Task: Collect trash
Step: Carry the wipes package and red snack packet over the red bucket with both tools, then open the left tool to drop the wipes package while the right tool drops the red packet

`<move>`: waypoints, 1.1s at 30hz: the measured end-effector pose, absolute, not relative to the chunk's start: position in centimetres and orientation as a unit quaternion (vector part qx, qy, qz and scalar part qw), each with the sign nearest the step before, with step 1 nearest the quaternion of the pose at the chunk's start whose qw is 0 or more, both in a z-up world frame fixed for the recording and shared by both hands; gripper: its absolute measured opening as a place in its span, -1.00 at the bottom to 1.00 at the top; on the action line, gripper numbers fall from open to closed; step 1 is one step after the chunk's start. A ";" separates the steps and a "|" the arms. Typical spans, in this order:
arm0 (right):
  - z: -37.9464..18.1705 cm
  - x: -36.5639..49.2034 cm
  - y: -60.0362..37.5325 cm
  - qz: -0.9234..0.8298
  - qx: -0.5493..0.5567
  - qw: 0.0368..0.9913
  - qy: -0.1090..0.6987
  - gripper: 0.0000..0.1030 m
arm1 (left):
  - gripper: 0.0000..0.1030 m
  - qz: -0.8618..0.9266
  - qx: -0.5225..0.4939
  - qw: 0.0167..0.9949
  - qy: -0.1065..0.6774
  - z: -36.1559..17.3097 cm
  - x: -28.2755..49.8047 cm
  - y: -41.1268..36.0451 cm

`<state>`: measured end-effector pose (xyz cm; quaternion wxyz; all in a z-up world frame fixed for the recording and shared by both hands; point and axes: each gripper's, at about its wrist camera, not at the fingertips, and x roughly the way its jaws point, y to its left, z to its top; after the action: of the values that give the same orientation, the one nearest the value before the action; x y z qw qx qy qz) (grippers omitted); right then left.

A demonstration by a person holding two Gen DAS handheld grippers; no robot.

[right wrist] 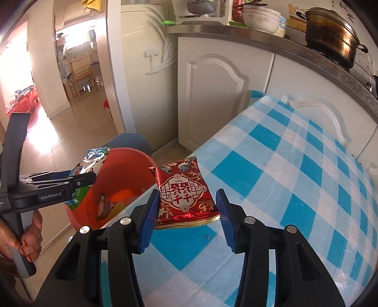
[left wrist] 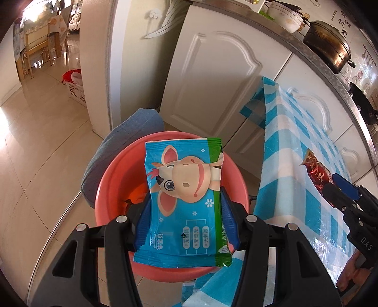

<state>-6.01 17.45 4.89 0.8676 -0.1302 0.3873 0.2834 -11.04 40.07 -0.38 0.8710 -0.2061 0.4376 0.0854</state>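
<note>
Blue-padded fingers of the left gripper [left wrist: 184,217] clench a blue cow-print packet [left wrist: 183,203] by its two long edges, holding it above the pink basin [left wrist: 106,189], which sits on a blue-grey cushioned stool [left wrist: 113,151] just left of the table. Some orange and dark scraps already lie in the basin's bottom. Left of it stretches glossy tiled floor, with a white crate [left wrist: 76,91] far off by the doorway. Right of the basin, the blue-and-white checked tablecloth [right wrist: 295,177] hangs over the table's near-left corner, close against the basin's rim. Over that corner the right gripper [right wrist: 186,212] grasps a red snack packet [right wrist: 183,191], its left pad pressed on one edge; the right pad's contact is hard to judge. White cabinet doors [right wrist: 212,94] stand behind, and far right on the counter sit a dark lidded pot [right wrist: 330,35] and white bowls [right wrist: 262,17].
</note>
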 end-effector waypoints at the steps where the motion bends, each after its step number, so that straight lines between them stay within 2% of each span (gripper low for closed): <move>1: 4.9 -6.1 18.1 0.291 -0.130 0.864 0.389 -0.04 | 0.05 0.089 -0.208 0.870 0.437 -0.5 -11.1 40.4; 24: 1.7 -4.9 26.3 0.375 -0.142 0.807 0.433 -0.03 | 0.05 0.117 -0.222 0.849 0.465 -4.0 -10.9 43.1; 25: 1.5 -4.7 26.5 0.375 -0.146 0.805 0.435 0.01 | 0.05 0.117 -0.222 0.848 0.467 -4.2 -10.8 43.1; 28: 1.1 -3.9 26.6 0.367 -0.134 0.806 0.445 0.52 | 0.16 0.110 -0.211 0.842 0.484 -5.2 -10.2 42.9; 30: 1.9 -3.8 25.5 0.364 -0.108 0.820 0.428 0.62 | 0.56 0.121 -0.211 0.841 0.482 -5.3 -10.2 43.1; 33: 3.0 -3.6 23.9 0.350 -0.082 0.835 0.417 0.70 | 0.70 0.124 -0.213 0.846 0.473 -4.9 -10.4 43.1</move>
<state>-3.55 23.87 2.96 0.8348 -0.0822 0.4168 0.3502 -10.37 43.07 -4.87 0.8459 -0.2133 0.4728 0.1243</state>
